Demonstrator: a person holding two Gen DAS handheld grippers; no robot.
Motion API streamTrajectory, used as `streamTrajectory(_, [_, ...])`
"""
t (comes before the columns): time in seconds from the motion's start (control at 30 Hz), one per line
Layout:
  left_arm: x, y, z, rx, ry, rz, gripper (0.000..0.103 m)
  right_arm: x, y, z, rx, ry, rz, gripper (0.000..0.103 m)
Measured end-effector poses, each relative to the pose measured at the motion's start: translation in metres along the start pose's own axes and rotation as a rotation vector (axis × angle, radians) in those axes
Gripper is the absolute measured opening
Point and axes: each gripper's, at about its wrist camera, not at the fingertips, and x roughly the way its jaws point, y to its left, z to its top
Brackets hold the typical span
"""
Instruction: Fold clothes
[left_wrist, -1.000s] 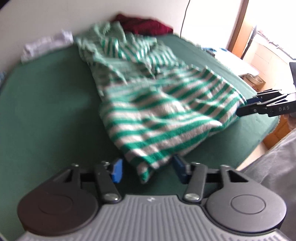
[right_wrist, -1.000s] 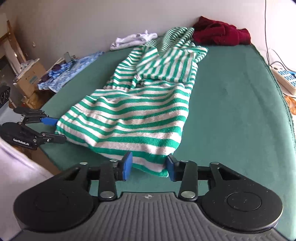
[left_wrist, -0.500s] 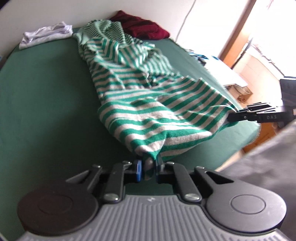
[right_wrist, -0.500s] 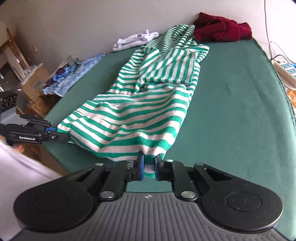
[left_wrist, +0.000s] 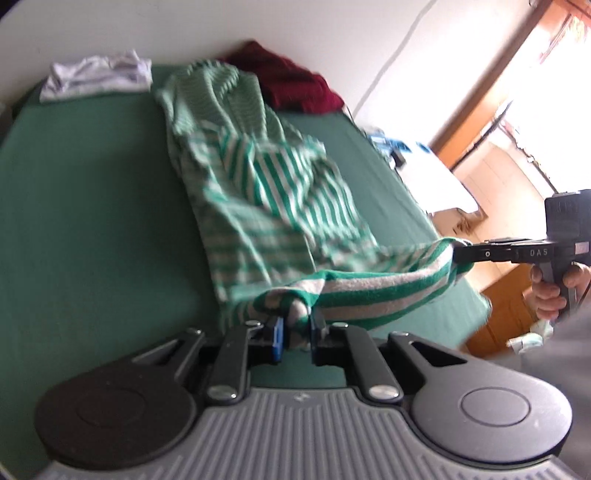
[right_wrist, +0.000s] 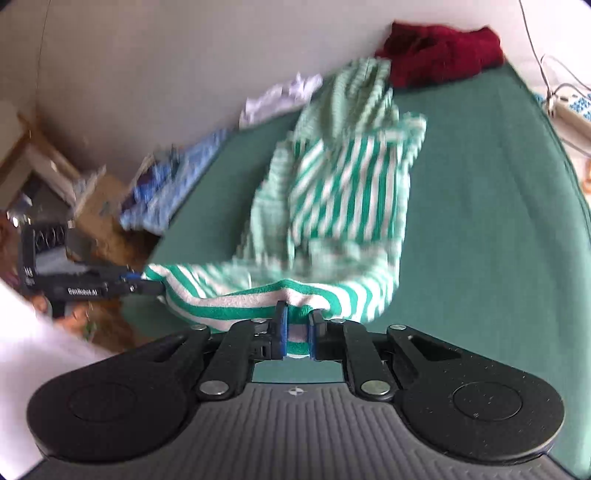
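A green-and-white striped garment (left_wrist: 273, 206) (right_wrist: 343, 199) lies lengthwise on a green bed cover (left_wrist: 81, 206) (right_wrist: 491, 206). Its near hem is lifted off the cover and stretched between both grippers. My left gripper (left_wrist: 295, 334) is shut on the hem's left corner, with cloth bunched between the blue pads. My right gripper (right_wrist: 297, 332) is shut on the hem's right corner. In the left wrist view the right gripper (left_wrist: 461, 253) shows at the right edge, pinching the cloth. The left gripper (right_wrist: 155, 288) appears at the left of the right wrist view, also holding cloth.
A dark red garment (left_wrist: 295, 85) (right_wrist: 439, 51) and a white garment (left_wrist: 96, 74) (right_wrist: 280, 96) lie at the bed's far end by the wall. Blue patterned cloth (right_wrist: 173, 184) and cardboard boxes sit off the bed's left side. A power strip (right_wrist: 572, 110) lies to the right.
Both grippers went from open around the hem corners to shut on them. Both then rose, lifting the near hem off the bed and pulling it taut between them.
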Motion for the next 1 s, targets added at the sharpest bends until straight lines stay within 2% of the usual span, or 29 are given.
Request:
streamTrajectory(0.23, [0.042, 0.037, 0.065, -0.03, -0.067, -0.003, 0.007, 0.036, -0.027, 0.058, 0.06, -0.116, -0.014, 0.011])
streamTrajectory(0.43, [0.09, 0.072, 0.105, -0.086, -0.072, 0.042, 0.007, 0.08, -0.056, 0.088, 0.096, -0.155, -0.053, 0.011])
streamTrajectory(0.7, [0.135, 0.116, 0.131, -0.199, -0.11, 0.099, 0.005, 0.123, -0.085, 0.108, 0.177, -0.165, -0.111, 0.011])
streamTrajectory(0.77, [0.147, 0.122, 0.134, -0.218, -0.087, 0.096, 0.005, 0.13, -0.09, 0.107, 0.198, -0.164, -0.129, 0.011])
streamTrajectory(0.87, [0.141, 0.119, 0.131, -0.192, -0.077, 0.112, 0.006, 0.125, -0.091, 0.104, 0.203, -0.168, -0.135, 0.011])
streamTrajectory(0.9, [0.13, 0.118, 0.127, -0.181, -0.094, 0.109, 0.007, 0.122, -0.091, 0.103, 0.207, -0.171, -0.13, 0.014])
streamTrajectory(0.93, [0.119, 0.117, 0.122, -0.166, -0.109, 0.109, 0.015, 0.114, -0.088, 0.101, 0.185, -0.189, -0.133, 0.018])
streamTrajectory(0.97, [0.109, 0.114, 0.115, -0.148, -0.115, 0.121, 0.035, 0.105, -0.083, 0.1, 0.159, -0.211, -0.136, 0.031])
streamTrajectory(1.0, [0.099, 0.11, 0.108, -0.131, -0.122, 0.133, 0.044, 0.096, -0.079, 0.098, 0.133, -0.232, -0.14, 0.038])
